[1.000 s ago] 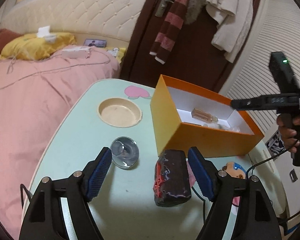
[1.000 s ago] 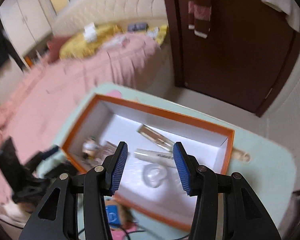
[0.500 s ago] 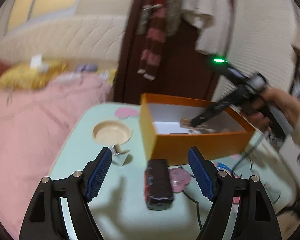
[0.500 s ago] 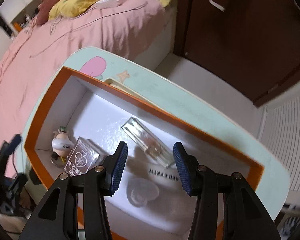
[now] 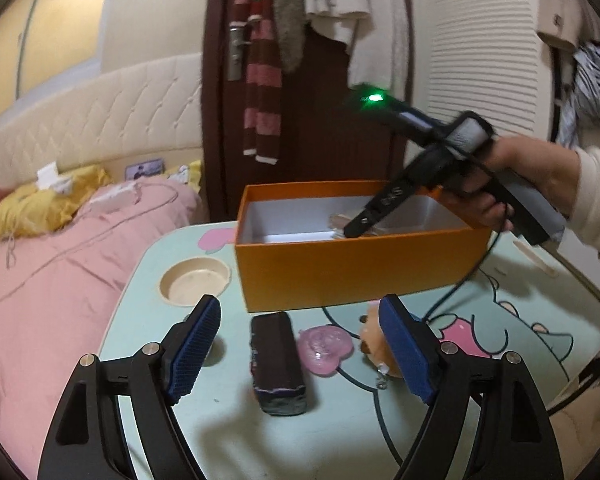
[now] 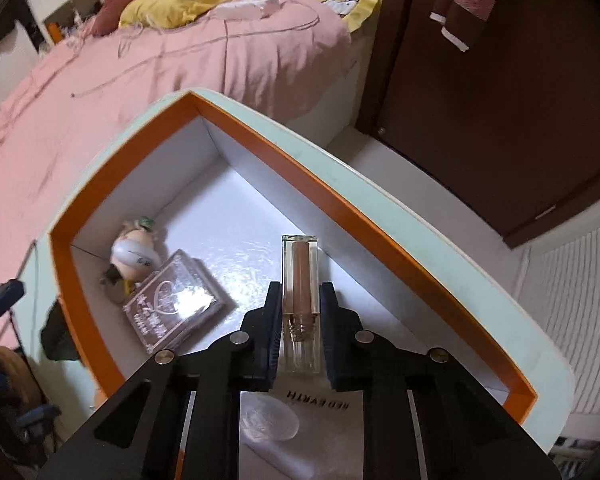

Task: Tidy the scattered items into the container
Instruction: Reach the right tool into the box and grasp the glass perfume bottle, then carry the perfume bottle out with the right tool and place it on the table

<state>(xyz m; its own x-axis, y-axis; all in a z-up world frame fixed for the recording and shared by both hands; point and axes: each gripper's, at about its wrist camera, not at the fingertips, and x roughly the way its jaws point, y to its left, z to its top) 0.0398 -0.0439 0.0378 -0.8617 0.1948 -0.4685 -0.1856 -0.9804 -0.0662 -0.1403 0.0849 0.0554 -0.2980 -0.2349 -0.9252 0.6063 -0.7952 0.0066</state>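
Note:
The orange box (image 5: pixel 356 272) stands on the pale green table (image 5: pixel 340 432). My left gripper (image 5: pixel 300 356) hovers open over a dark oblong block (image 5: pixel 278 360); a pink heart-shaped piece (image 5: pixel 325 350) and a small plush charm (image 5: pixel 374 346) lie beside the block. My right gripper (image 6: pixel 300 292) reaches down inside the box (image 6: pixel 340 204) and is shut on a clear lip gloss tube (image 6: pixel 300 272). Also in the box are a small doll (image 6: pixel 134 252), a clear acrylic block (image 6: pixel 176 304), a white tube (image 6: pixel 320 408) and a clear round piece (image 6: pixel 270 424).
A round recess (image 5: pixel 194 284) is set in the table left of the box. A pink bed (image 5: pixel 40 280) borders the table's left side, and a dark door (image 5: pixel 320 120) stands behind. A person's hand (image 5: pixel 512 184) holds the right gripper; a black cable (image 5: pixel 472 276) trails over the table.
My right gripper has dropped into the box and gone from open to shut on the lip gloss tube. The left gripper has drawn back from the block, staying open.

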